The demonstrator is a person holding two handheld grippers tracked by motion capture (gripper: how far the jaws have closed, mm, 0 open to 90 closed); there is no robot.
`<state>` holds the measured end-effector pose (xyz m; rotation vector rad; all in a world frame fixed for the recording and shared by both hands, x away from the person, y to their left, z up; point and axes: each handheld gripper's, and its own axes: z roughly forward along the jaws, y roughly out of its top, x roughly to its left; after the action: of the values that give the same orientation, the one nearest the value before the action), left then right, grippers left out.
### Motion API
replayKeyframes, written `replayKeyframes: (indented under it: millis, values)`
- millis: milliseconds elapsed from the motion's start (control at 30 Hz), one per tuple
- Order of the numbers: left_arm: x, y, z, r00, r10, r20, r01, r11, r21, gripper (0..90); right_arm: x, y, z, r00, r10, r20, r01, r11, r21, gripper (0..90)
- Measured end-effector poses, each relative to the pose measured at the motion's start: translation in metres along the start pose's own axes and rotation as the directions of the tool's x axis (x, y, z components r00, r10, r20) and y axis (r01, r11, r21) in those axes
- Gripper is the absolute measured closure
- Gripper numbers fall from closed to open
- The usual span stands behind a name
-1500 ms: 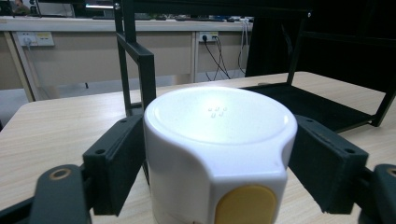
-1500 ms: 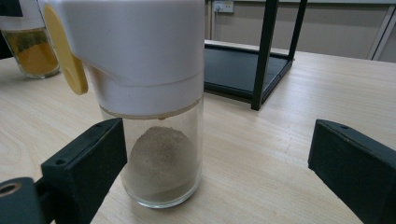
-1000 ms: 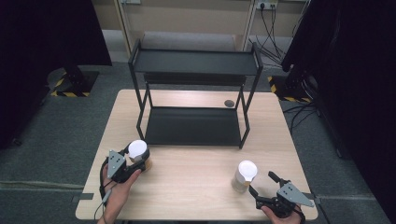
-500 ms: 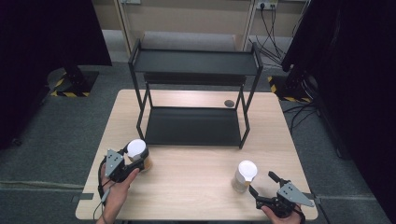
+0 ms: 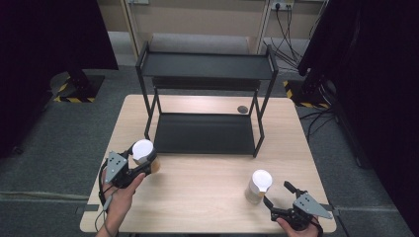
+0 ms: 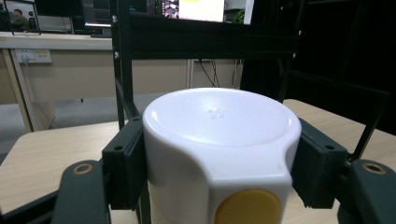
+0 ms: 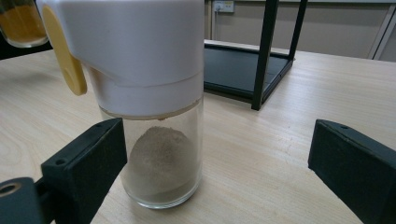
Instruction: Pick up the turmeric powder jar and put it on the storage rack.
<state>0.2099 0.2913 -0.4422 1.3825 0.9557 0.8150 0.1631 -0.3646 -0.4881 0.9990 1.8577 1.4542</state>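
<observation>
A black two-tier metal rack [image 5: 205, 98] stands at the far middle of the light wooden table [image 5: 207, 197], and everything else sits on the person's side of it. Off the rack's front left leg, near the table's left edge, the left gripper [image 5: 129, 167] is clamped on a white-capped jar with amber contents [image 5: 144, 154]; in the left gripper view its black jaws press against both sides of the white cap [image 6: 219, 140], whose yellow button [image 6: 247, 207] faces the camera. Off the rack's front right leg, further toward the near edge, a glass shaker of grey powder [image 5: 258, 186] stands upright on the wood, with the same white cap and a yellow tab. The right gripper [image 5: 279, 200] sits just behind it with jaws spread wide; in the right gripper view the shaker [image 7: 154, 102] stands beside the left jaw, well clear of the right one, and whether it touches I cannot tell. Around the table lie grey floor, black curtains and trailing cables [image 5: 286, 29] beyond the rack.
</observation>
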Motion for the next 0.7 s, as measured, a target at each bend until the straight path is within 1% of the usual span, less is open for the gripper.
replayKeyframes:
  millis: [67, 100, 167, 200, 233, 400, 600, 667, 700]
  values:
    - [-0.001, 0.006, 0.0, 1.0, 0.003, 0.001, -0.003, 1.0, -0.007, 30.4, 0.0, 0.0, 0.0, 1.0, 0.0, 0.0, 0.0, 1.0, 0.001, 4.6]
    - [-0.001, 0.006, 0.0, 1.0, 0.003, 0.001, -0.003, 1.0, -0.007, 30.4, 0.0, 0.0, 0.0, 1.0, 0.0, 0.0, 0.0, 1.0, 0.001, 4.6]
    - [-0.002, 0.013, 0.001, 0.9999, 0.01, 0.003, -0.01, 0.9999, -0.012, 30.4, 0.0, 0.0, 0.0, 1.0, 0.0, -0.001, 0.0, 1.0, 0.002, 4.6]
    - [-0.002, 0.013, 0.001, 0.9999, 0.01, 0.003, -0.01, 0.9999, -0.012, 30.4, 0.0, 0.0, 0.0, 1.0, 0.0, -0.001, 0.0, 1.0, 0.002, 4.6]
    - [-0.002, 0.017, 0.002, 0.9998, 0.018, 0.007, -0.018, 0.9998, -0.012, 30.4, 0.0, 0.0, 0.0, 1.0, 0.0, -0.001, 0.0, 1.0, 0.001, 4.6]
    - [-0.003, 0.024, 0.005, 0.9997, 0.02, 0.013, -0.02, 0.9997, -0.011, 30.4, 0.0, 0.0, 0.0, 1.0, -0.003, 0.0, 0.003, 1.0, 0.002, 4.7]
    - [-0.004, 0.035, 0.009, 0.9994, 0.025, 0.023, -0.024, 0.9994, -0.023, 30.4, 0.0, 0.0, 0.0, 1.0, -0.003, 0.0, 0.003, 1.0, 0.001, 4.7]
    - [-0.006, 0.041, 0.012, 0.9995, 0.019, 0.026, -0.018, 0.9996, -0.022, 30.4, 0.0, 0.0, 0.0, 1.0, -0.002, -0.001, 0.002, 1.0, 0.003, 4.6]
    - [-0.006, 0.041, 0.012, 0.9995, 0.019, 0.026, -0.018, 0.9996, -0.022, 30.4, 0.0, 0.0, 0.0, 1.0, -0.002, -0.001, 0.002, 1.0, 0.003, 4.6]
